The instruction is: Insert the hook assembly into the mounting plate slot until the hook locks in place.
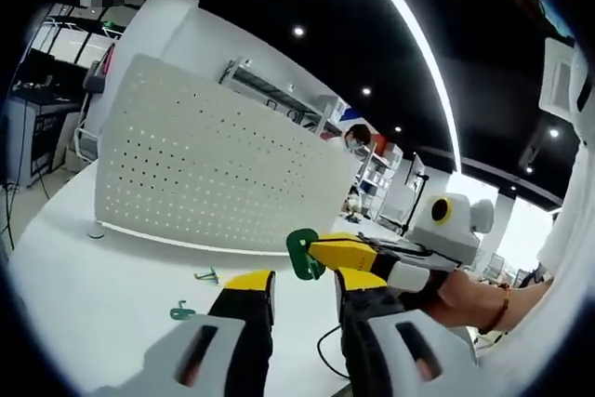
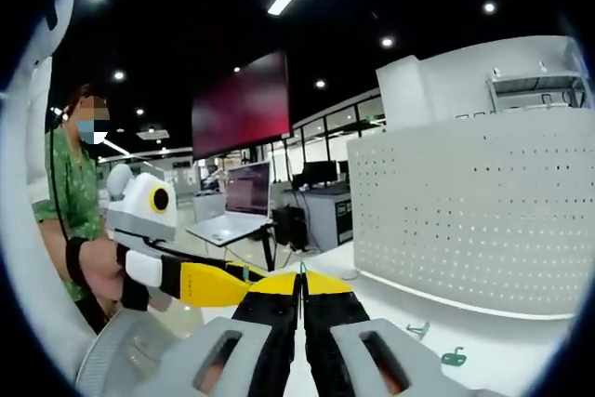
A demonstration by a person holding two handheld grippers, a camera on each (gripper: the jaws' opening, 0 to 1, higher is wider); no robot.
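Hooks: two green spares lie on the white table left of the open-jawed left gripper, a third hook sits pinched in the right gripper, with roomy bare tabletop before the one upright pegboard plate.

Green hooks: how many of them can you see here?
3. One green hook is pinched in the right gripper, held before the white pegboard. Two more lie loose on the white table: one nearer, one farther. Others may be hidden behind the fingers.
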